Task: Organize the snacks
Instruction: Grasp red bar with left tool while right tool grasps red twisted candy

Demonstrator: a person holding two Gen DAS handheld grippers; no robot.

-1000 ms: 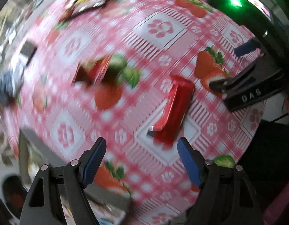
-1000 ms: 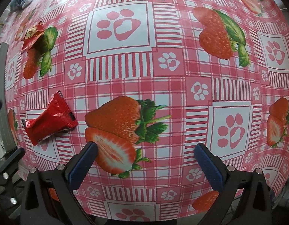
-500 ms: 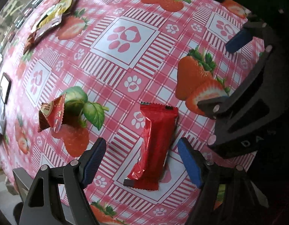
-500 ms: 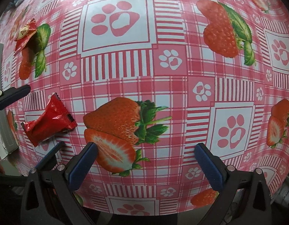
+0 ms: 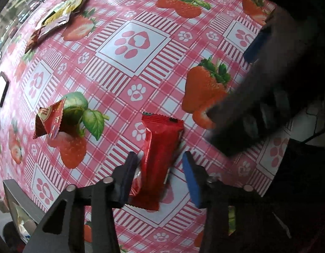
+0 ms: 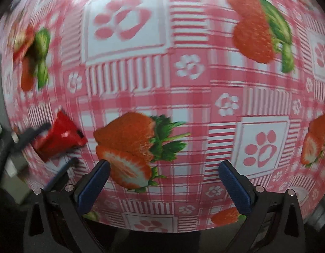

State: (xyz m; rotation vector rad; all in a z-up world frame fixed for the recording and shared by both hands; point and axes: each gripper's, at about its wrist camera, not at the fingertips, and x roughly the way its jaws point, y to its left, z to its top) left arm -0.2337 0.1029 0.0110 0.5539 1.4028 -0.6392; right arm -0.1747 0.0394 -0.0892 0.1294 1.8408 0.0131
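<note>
- Strawberry-print tablecloth [image 5: 141, 67] fills both my views.
- My right gripper [image 6: 162, 181] hangs spread wide over bare cloth.
- My left gripper [image 5: 160, 177], jaws just closing, straddles the red snack bar [image 5: 160, 147] lying flat; contact unclear.
- Small red packet [image 5: 49, 121] lies well left.

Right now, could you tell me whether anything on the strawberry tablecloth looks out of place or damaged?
Nothing looks spilled or torn. The small red triangular snack packet lies alone and tilted, apart from the pile of flat wrappers at the far edge. The long red foil snack bar sits between the left gripper pads, whose jaws have just been closing.
</note>
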